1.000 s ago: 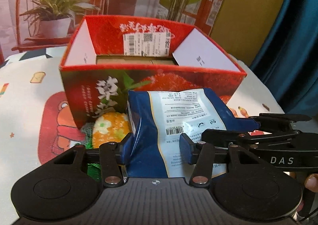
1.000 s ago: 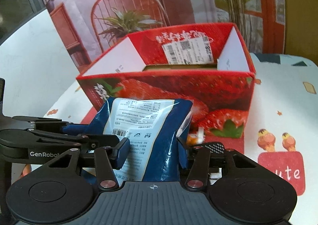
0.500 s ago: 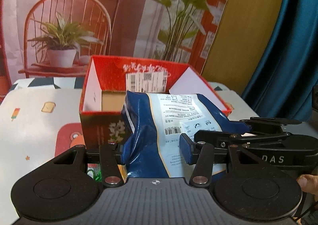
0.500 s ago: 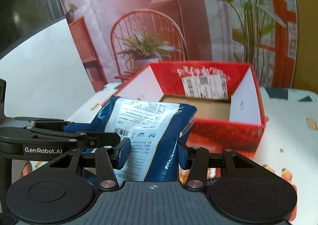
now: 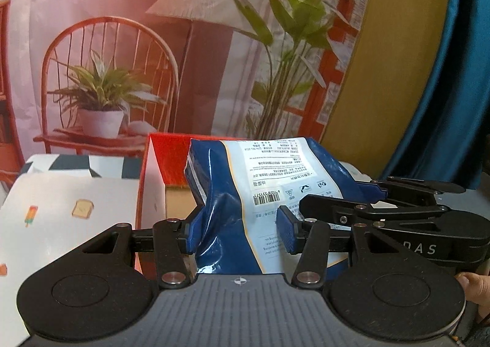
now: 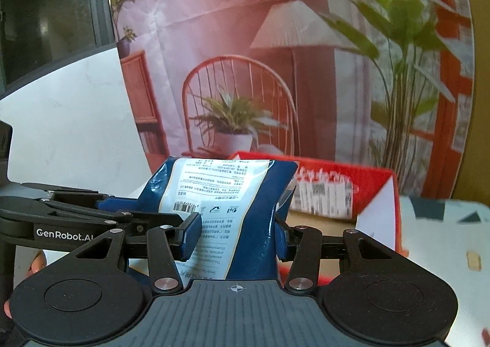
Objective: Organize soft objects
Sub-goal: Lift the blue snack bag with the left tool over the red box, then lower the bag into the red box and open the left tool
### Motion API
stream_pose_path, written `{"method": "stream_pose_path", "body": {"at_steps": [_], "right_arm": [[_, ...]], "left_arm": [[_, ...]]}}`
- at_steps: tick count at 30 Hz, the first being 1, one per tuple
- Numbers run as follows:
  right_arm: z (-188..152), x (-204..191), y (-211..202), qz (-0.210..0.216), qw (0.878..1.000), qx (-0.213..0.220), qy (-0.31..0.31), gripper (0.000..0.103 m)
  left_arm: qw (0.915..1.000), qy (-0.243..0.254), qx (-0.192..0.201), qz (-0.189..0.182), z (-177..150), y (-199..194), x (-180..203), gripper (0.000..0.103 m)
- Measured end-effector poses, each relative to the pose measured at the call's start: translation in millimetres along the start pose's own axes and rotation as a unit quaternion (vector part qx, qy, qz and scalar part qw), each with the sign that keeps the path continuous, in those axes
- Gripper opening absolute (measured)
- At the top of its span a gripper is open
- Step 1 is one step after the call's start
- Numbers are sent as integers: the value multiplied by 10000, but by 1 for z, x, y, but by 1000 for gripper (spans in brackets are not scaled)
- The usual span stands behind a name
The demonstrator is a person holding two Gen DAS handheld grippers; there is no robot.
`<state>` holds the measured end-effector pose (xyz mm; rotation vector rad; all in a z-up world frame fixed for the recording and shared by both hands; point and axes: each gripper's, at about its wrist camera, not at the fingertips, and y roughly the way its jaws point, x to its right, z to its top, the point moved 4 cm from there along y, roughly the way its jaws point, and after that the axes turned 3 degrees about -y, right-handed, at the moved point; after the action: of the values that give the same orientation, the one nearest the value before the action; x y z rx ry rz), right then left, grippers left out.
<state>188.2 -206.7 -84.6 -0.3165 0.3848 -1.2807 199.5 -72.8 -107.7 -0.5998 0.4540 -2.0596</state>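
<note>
A blue and white snack bag (image 5: 263, 190) is held up between both grippers. My left gripper (image 5: 237, 233) is shut on its left part, and my right gripper (image 6: 235, 233) is shut on its right part; the bag also shows in the right wrist view (image 6: 226, 203). The bag hangs above the near edge of the open red strawberry box (image 5: 150, 169), whose brown floor shows behind it. In the right wrist view the box (image 6: 376, 193) lies behind and to the right of the bag. The other gripper crosses each view at the side.
The box stands on a table with a white cartoon-print cloth (image 5: 61, 203). A printed backdrop with a chair, lamp and plants (image 5: 190, 55) hangs behind the table. A blue curtain (image 5: 453, 86) is at the right.
Both grippers have lifted the bag from table level in front of the box up above the box's rim. The orange soft toy in front of the box has dropped out of view.
</note>
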Motion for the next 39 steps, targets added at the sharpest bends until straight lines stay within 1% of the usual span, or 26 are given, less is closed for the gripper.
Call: {"method": "stream_pose_path", "body": {"at_steps": [3,6,10,15,21,26,33,39], "right_arm": [[13,7,12,19,9999,111,-7,45],[24,15,29,26,9998,180,-21,45],[30,25,56,34,9999,135,-70,45],[29,41,91,7,10000,-25,-6,44],[18,63,123,-77,9994,-306,115,42],[6,76,137,-132,9984,-521,176,41],[-6,85,147,-228,9971,-689,243,41],[-13,89,149,-364,9957,-807,255,41]], "left_arm": [[9999,9,64,81,16,10,-6,53],[9998,14,35,172,29,24,-14,53],[9995,28,-70,303,40,49,-27,52],[9986,14,-304,428,47,84,-41,51],[9967,38,-587,552,43,118,-47,50],[9949,102,-792,618,36,136,-48,49],[9929,184,-951,694,32,149,-46,48],[9907,369,-1013,831,30,154,-42,48]]}}
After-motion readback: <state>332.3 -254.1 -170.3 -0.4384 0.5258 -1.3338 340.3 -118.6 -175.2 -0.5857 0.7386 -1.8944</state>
